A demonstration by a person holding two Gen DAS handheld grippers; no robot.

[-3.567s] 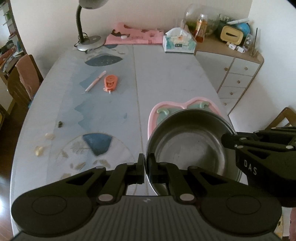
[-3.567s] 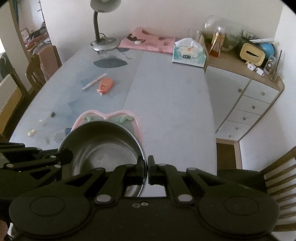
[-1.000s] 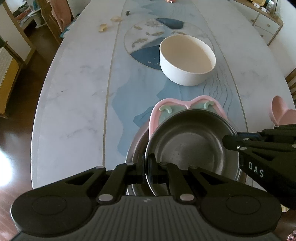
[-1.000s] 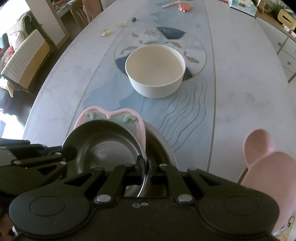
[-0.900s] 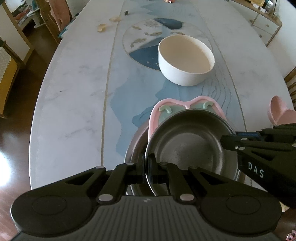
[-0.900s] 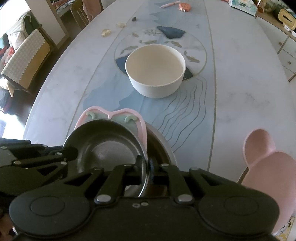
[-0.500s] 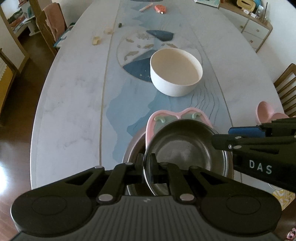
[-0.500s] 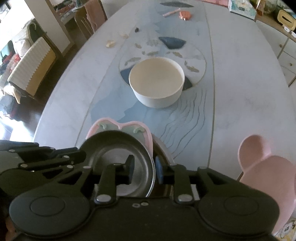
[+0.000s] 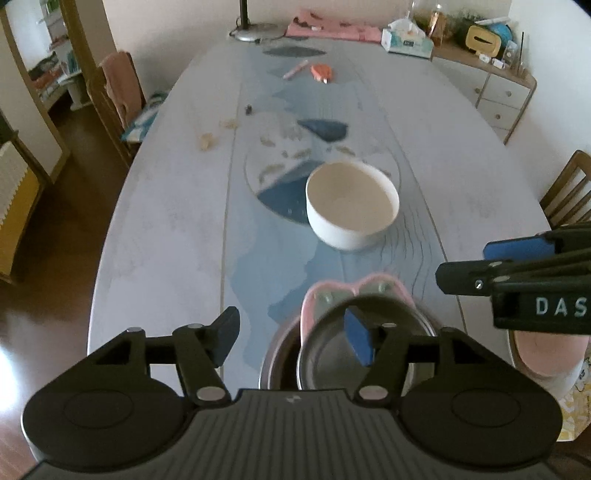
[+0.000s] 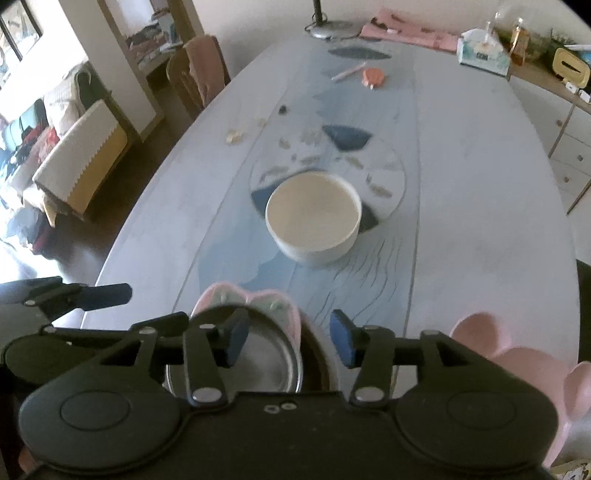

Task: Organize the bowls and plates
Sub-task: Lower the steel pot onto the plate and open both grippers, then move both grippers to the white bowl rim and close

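Note:
A small steel bowl (image 9: pixel 332 354) and a pink heart-shaped plate (image 9: pixel 354 290) rest inside a larger steel bowl (image 9: pixel 275 360) at the table's near edge; the stack also shows in the right wrist view (image 10: pixel 258 365). My left gripper (image 9: pixel 291 338) is open and empty above the stack. My right gripper (image 10: pixel 286 339) is open and empty above it too. A white bowl (image 9: pixel 351 203) stands further out on the table, also in the right wrist view (image 10: pixel 312 218). A pink flower-shaped plate (image 10: pixel 517 373) lies at the near right.
The oval table (image 9: pixel 177 206) carries a pen (image 9: pixel 295 69), an orange item (image 9: pixel 322 72), crumbs (image 9: pixel 207 140), a tissue box (image 9: pixel 406 41) and a lamp base (image 9: pixel 255 33) at the far end. Chairs stand at the left (image 9: pixel 118 88) and right (image 9: pixel 569 192). A drawer cabinet (image 9: pixel 502 92) is at the back right.
Both grippers held the small steel bowl's rim and brought it with the pink plate into the large steel bowl. Both have now opened, let go and lifted back.

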